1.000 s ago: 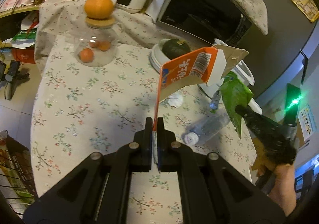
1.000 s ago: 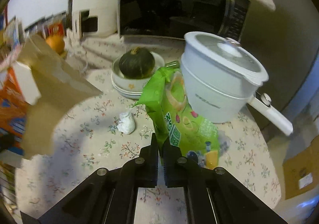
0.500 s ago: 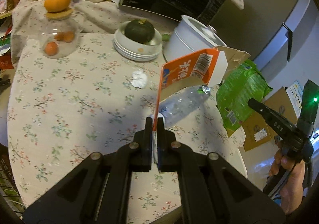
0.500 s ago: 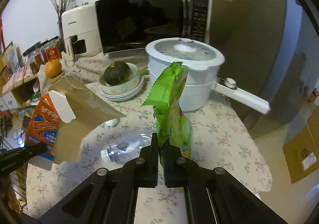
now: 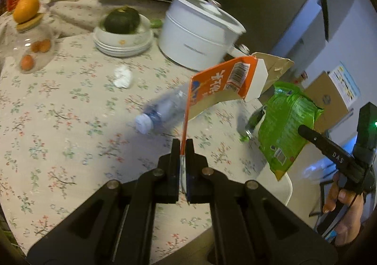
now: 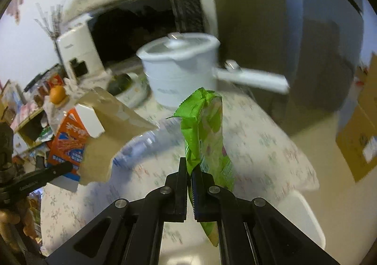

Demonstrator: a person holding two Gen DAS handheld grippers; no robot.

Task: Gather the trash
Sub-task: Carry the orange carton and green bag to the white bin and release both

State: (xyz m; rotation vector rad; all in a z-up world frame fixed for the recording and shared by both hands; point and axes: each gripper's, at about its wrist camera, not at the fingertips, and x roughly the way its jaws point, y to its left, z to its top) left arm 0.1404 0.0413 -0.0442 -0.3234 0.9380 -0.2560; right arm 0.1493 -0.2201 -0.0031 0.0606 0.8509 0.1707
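The left gripper is clamped on the thin edge of an orange carton, which hangs in the air at centre frame above the table. The right gripper pinches a green bag, held up at centre in its own view. A bottle lies on its side on the cloth below the carton, and a crumpled tissue sits up-left of it. A white pot stands in the upper middle.
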